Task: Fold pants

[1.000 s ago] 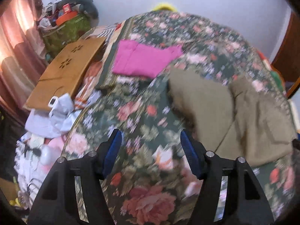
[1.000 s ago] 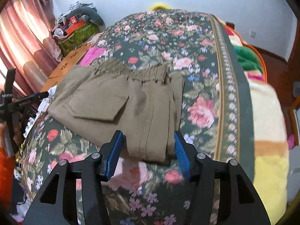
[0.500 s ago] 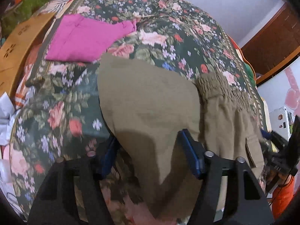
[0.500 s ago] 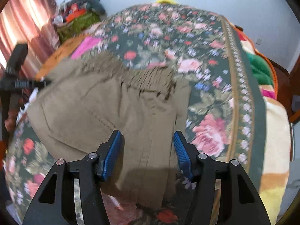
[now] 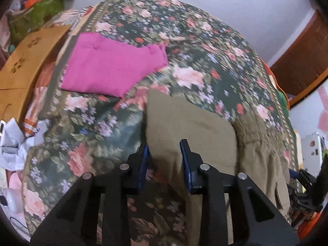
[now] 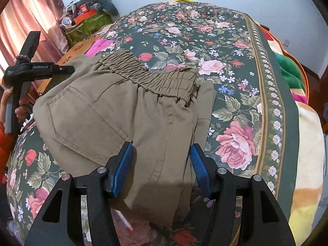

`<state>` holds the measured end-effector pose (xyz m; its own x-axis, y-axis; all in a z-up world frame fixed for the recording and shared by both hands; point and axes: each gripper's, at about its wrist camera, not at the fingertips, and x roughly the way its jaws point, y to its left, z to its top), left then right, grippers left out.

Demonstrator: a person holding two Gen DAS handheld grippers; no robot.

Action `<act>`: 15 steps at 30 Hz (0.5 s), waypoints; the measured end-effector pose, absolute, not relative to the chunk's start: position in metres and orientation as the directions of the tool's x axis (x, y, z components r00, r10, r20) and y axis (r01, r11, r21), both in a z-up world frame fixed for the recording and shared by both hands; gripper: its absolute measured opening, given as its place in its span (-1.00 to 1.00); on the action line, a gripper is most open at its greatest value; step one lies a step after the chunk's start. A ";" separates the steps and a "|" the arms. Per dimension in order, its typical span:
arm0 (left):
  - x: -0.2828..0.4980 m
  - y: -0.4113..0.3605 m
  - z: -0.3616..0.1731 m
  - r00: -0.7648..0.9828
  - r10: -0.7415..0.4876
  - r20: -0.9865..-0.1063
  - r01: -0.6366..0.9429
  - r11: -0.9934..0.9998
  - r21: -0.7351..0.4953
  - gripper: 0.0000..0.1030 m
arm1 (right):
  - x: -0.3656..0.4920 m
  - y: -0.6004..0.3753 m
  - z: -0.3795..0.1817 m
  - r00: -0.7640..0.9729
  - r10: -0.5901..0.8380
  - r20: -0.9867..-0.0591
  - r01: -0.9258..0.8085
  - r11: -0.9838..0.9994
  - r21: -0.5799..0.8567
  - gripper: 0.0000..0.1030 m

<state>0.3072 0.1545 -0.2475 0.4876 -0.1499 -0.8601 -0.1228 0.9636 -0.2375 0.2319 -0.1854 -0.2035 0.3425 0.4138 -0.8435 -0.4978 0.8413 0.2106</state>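
Observation:
The khaki pants lie folded on the floral bedspread, elastic waistband at the far side and a patch pocket to the left. My right gripper stands open over the pants' near edge, a blue pad on each side of the stacked layers. My left gripper is at the left corner of the pants. Its jaws are closing with the cloth's edge between them, and the cloth still lies flat. A hand holds the left gripper's body at the far left of the right wrist view.
A folded magenta garment lies farther up the bed. Left of the bed are a cardboard sheet, crumpled white paper and a green bag of clutter. A multicoloured blanket hangs along the right side.
The left gripper moved from the bare floral cover to the pants' left corner and its jaws narrowed. The right gripper sank closer over the pants' near edge.

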 end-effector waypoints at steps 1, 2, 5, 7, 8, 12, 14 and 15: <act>0.309 0.158 -0.246 0.494 -0.116 -0.862 -0.143 0.967 -0.212 -0.41 | 0.232 -0.186 -0.204 0.341 0.416 -0.843 -0.496 0.841 0.215 0.07; 0.310 0.161 -0.245 0.500 -0.074 -0.863 -0.164 0.970 -0.178 -0.42 | 0.232 -0.186 -0.204 0.341 0.418 -0.842 -0.495 0.841 0.217 0.07; 0.314 0.176 -0.241 0.494 0.065 -0.867 -0.236 0.970 -0.062 -0.60 | 0.231 -0.186 -0.204 0.341 0.420 -0.841 -0.494 0.841 0.220 0.08; 0.313 0.188 -0.240 0.482 0.015 -0.876 -0.240 0.964 -0.116 -0.60 | 0.231 -0.186 -0.204 0.342 0.419 -0.841 -0.494 0.841 0.218 0.08; 0.311 0.190 -0.239 0.481 0.001 -0.877 -0.233 0.964 -0.127 -0.60 | 0.231 -0.186 -0.204 0.343 0.419 -0.841 -0.493 0.842 0.218 0.08; 0.293 0.181 -0.229 0.484 -0.001 -0.875 -0.188 0.977 -0.105 -0.53 | 0.234 -0.191 -0.202 0.341 0.419 -0.842 -0.462 0.854 0.238 0.12; 0.284 0.174 -0.228 0.478 -0.033 -0.878 -0.163 0.979 -0.125 -0.37 | 0.236 -0.196 -0.200 0.331 0.428 -0.841 -0.440 0.858 0.263 0.15; 0.281 0.171 -0.227 0.476 -0.040 -0.878 -0.159 0.979 -0.130 -0.19 | 0.237 -0.198 -0.198 0.329 0.432 -0.840 -0.432 0.860 0.273 0.16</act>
<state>0.2808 0.1713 -0.2274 0.4763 -0.0397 -0.8784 -0.1586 0.9787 -0.1303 0.2366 -0.1976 -0.1981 0.3287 0.4318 -0.8399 -0.4322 0.8595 0.2728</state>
